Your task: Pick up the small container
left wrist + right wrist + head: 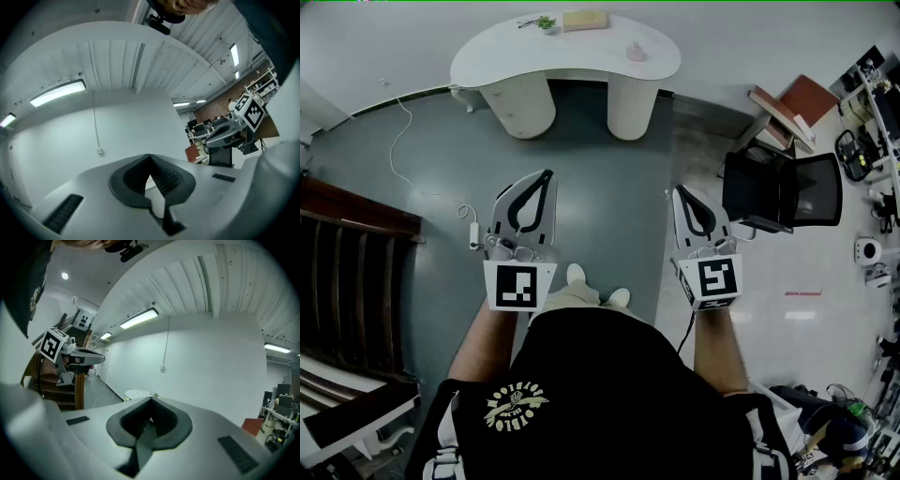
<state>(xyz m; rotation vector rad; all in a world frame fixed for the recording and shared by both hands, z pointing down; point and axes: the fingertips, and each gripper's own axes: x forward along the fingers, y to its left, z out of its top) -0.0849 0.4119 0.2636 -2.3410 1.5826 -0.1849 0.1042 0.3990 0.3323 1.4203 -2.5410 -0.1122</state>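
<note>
Left tool (547, 174): white plastic shell, matt and smooth; pads (169, 178) black, ribbed, rubber-like.
Right tool (679, 191): the same matt white plastic, with dark ribbed pads.
Marker cubes (518, 286): flat black-and-white print, no gloss.
Tabletop (497, 56): white, smooth, faint sheen.
Floor (422, 150): grey-blue, smooth, soft glare; paler and glossier toward the right edge.
Slatted frame (347, 244): dark wood, polished.
Shirt (600, 375): black cloth, matt.
Chair (811, 187): black, matt.
</note>
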